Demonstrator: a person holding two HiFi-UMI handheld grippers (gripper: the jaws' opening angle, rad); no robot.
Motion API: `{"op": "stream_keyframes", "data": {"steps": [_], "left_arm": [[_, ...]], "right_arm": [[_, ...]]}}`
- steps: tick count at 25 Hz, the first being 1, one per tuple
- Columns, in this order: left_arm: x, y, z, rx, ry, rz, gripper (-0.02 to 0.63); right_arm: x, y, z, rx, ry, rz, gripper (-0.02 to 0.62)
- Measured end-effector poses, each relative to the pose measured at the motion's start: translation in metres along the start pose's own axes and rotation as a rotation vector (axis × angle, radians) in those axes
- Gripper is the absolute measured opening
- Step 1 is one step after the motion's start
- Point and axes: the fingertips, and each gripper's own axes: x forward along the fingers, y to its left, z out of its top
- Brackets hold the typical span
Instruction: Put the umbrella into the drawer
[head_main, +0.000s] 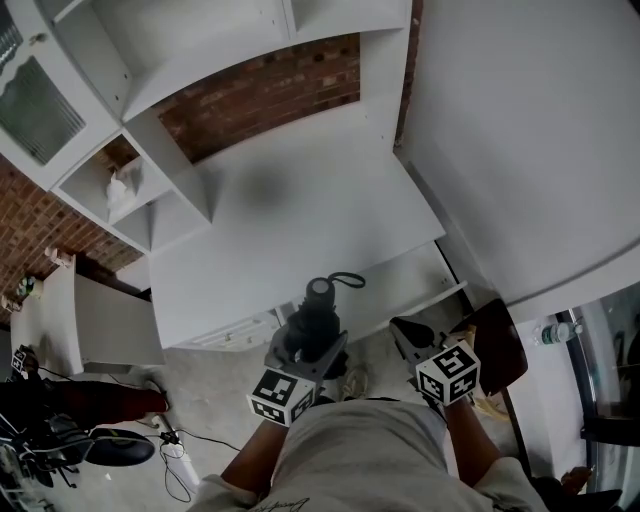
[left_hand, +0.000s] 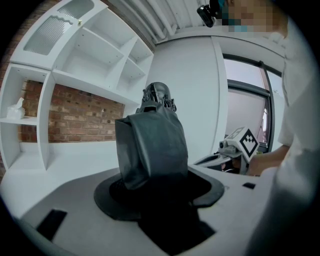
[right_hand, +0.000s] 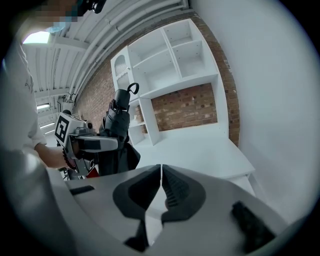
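Observation:
A folded dark umbrella with a strap loop at its top stands upright in my left gripper, which is shut on its lower part. The left gripper view shows its wrapped fabric filling the jaws of the left gripper. My right gripper hangs beside it to the right, jaws pressed together with nothing between them. The right gripper view also shows the umbrella at left. Both grippers are in front of a white desk. A drawer stands slightly out under the desk's front edge.
White shelving with a small pale figure rises at the desk's left, against a brick wall. A tall white panel closes the right side. A dark seat is by my right gripper. Cables lie on the floor.

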Motion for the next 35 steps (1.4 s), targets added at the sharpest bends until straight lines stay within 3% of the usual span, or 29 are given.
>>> {"op": "stream_keyframes", "data": {"steps": [11,35], "left_arm": [[0.000,0.004,0.008,0.007,0.002,0.001,0.270],[0.032,0.032,0.028,0.072,0.064,-0.100,0.270]], "right_arm": [[0.004,0.004,0.006,0.011,-0.013,0.009,0.029],[0.016,-0.026,0.025,0.076,-0.027,-0.092,0.029]]}}
